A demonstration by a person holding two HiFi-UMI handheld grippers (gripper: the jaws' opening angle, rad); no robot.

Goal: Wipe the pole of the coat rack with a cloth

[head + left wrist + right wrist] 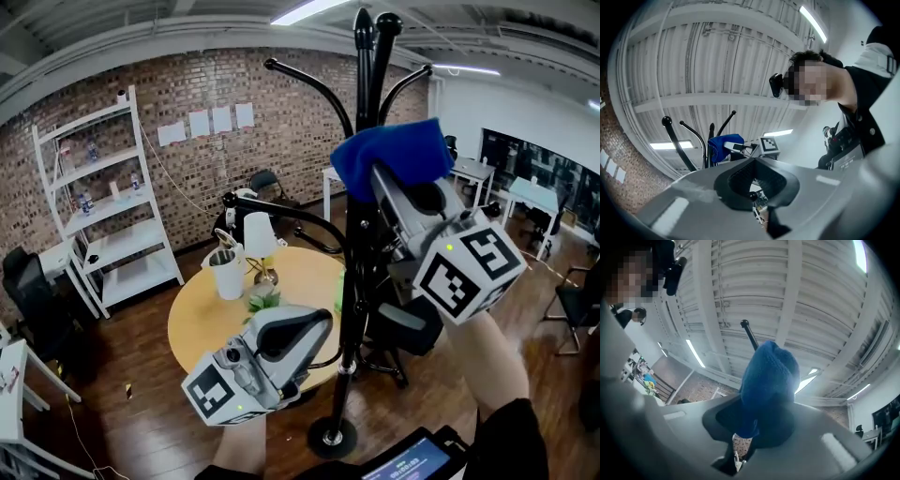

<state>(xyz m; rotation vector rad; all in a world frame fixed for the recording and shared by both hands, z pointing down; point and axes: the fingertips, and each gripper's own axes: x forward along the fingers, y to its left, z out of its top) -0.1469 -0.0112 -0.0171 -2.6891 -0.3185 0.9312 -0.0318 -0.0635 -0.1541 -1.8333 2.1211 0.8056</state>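
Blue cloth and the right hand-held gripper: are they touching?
Touching. The right gripper view shows the blue cloth pinched in the jaws of the right hand-held gripper.

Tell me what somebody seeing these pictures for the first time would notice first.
The eye goes first to the bright blue cloth, bunched in the right gripper and held high at the upper pole of the black coat rack, just under its curved hooks. Next is the left gripper, lower down beside the same pole and holding nothing. Behind it stands a round wooden table.
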